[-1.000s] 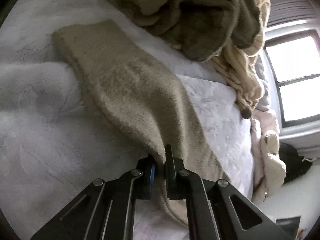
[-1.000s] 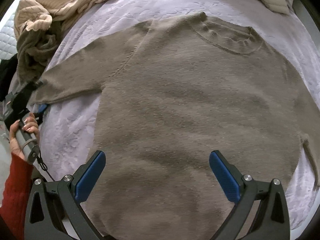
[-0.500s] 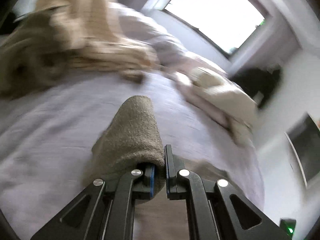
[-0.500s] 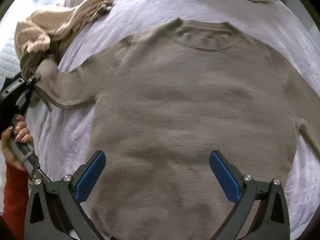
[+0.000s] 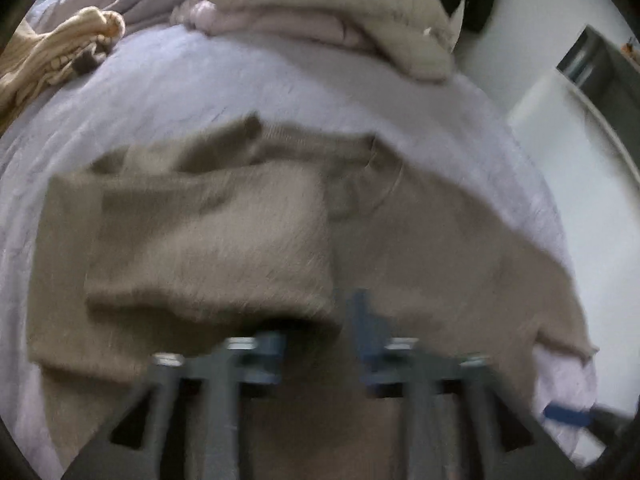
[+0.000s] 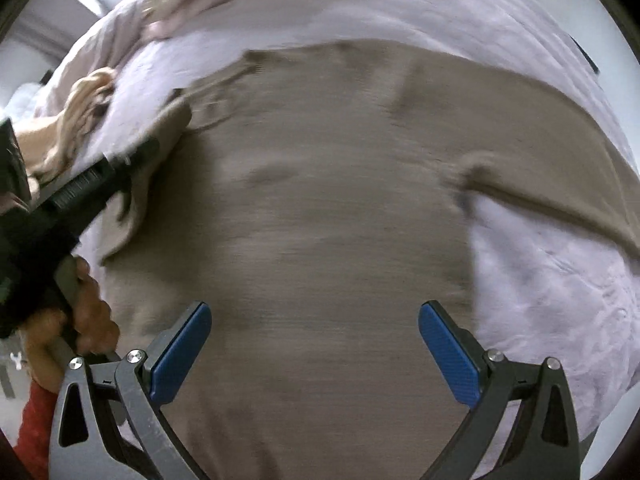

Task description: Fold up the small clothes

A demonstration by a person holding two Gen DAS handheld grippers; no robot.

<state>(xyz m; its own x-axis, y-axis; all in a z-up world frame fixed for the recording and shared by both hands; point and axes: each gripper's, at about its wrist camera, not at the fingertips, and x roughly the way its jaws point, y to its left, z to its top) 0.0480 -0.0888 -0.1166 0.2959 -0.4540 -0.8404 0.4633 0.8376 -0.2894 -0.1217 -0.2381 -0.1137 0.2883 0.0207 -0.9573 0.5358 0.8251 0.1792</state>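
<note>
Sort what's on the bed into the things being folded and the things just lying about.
In the job:
- taupe sweater
- its folded-in sleeve
- left hand-held gripper, jaws just opened, nothing between them

Lying about:
- cream ribbed knit
- pink garment
- beige quilted jacket

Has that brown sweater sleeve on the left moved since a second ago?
Yes. The sleeve lay stretched out on the bedspread; now it is folded inward across the sweater chest.
</note>
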